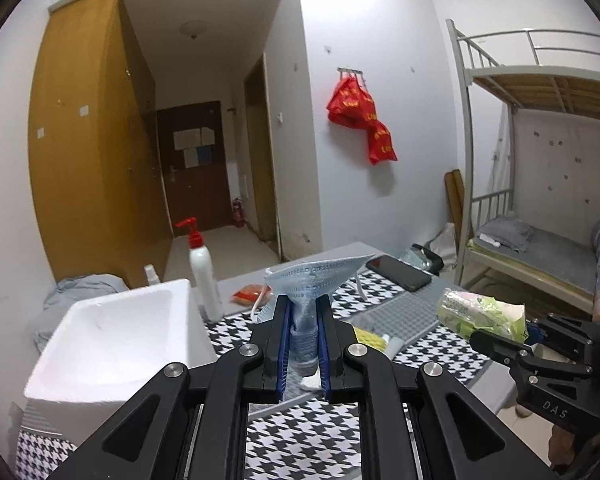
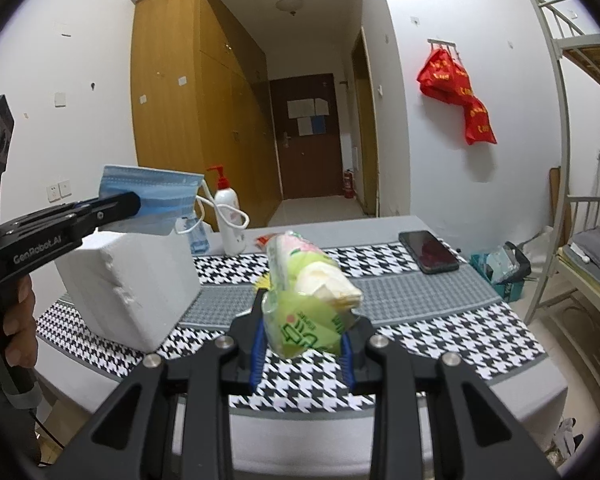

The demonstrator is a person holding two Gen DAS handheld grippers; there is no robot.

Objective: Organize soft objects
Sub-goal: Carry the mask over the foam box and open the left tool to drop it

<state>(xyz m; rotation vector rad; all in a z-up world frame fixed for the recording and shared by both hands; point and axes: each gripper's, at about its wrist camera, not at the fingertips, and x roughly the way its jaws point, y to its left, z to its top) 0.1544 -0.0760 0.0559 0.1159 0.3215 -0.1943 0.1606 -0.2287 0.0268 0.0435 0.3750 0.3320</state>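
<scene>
Closest in, the left gripper [image 1: 304,320] is pinched nearly closed on a blue face mask [image 1: 318,276], which fans out above the jaws with its ear loops dangling. Beside it the right gripper [image 2: 304,344] clamps a green pack of tissues [image 2: 308,280] at a narrow opening; the pack's long axis runs forward, away from the jaws, with the far end tipped up. Both loads hang clear of the table.

The white foam box [image 1: 112,336] sits open-topped on the left end of the table, just below and to the left of the mask. I would judge it the likely place for both things. The left gripper is plainly nearer; the tissues would have to cross leftward over the table to reach it.

The table [image 2: 440,292] wears a black-and-white houndstooth cloth with a grey band. On it stand a pump bottle [image 1: 204,276] and a dark phone [image 2: 428,250]. Farther off are wooden wardrobes, a hallway door, red bags on wall hooks and a metal bunk bed.
</scene>
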